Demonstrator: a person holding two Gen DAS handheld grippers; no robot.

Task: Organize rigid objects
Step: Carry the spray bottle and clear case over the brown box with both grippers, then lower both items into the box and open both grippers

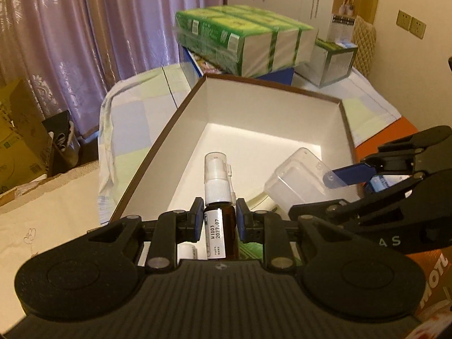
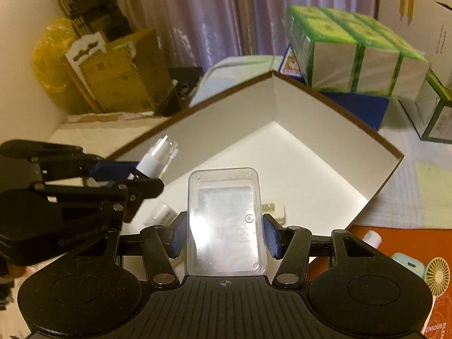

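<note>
Inside box rim (image 1: 158, 152), bare floor ahead.

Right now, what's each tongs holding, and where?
Left tongs: brown spray bottle, gripped across its body. Right tongs: clear plastic case, gripped on its long sides.

bed with a pale patchwork sheet, crowded with boxes

the bed (image 1: 135, 118) wears a sheet of pastel squares; on it sit an open brown-edged box (image 1: 271, 107) with white inside, behind it a blue box (image 1: 278, 75), and to the right a green-trimmed carton (image 1: 334, 62). an orange mat (image 2: 395, 237) lies at the near right, carrying a small mint fan (image 2: 409, 265).
</note>
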